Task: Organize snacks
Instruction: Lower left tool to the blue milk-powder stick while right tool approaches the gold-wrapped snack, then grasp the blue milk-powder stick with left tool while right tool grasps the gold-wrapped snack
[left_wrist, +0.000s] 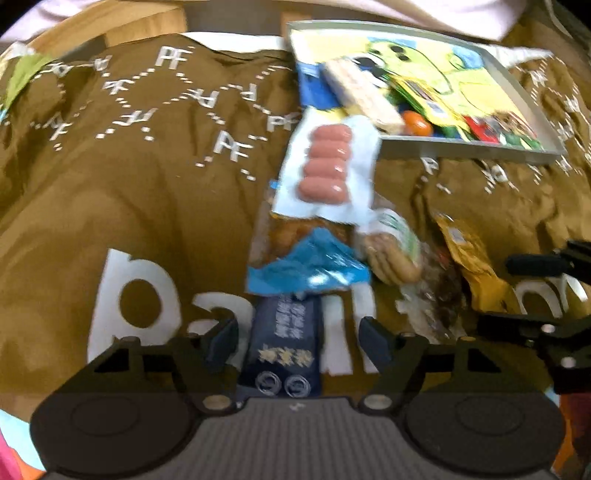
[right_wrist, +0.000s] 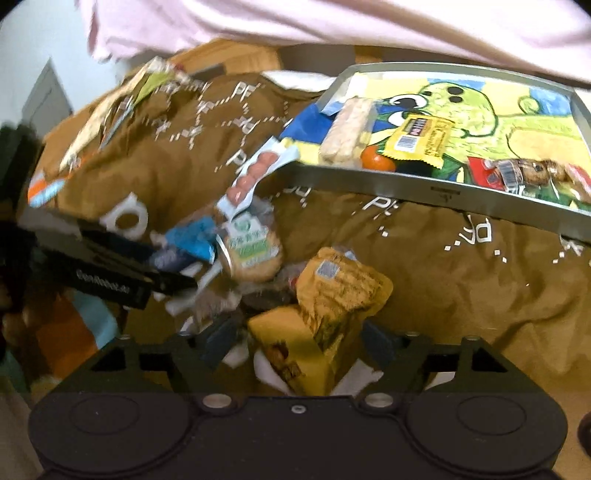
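1. The fingers of the left gripper (left_wrist: 297, 339) are seen spread apart, with a dark navy printed snack packet (left_wrist: 282, 347) lying between them, not gripped.
2. The fingers of the right gripper (right_wrist: 299, 341) are held apart around a yellow crinkled snack bag (right_wrist: 332, 306); contact cannot be told.
3. A clear pack of pink sausages (left_wrist: 327, 162) is leaned on the rim of a grey metal tray (right_wrist: 443, 194) lined with a cartoon picture.
4. Everything is laid on a brown printed cloth (left_wrist: 129, 177).
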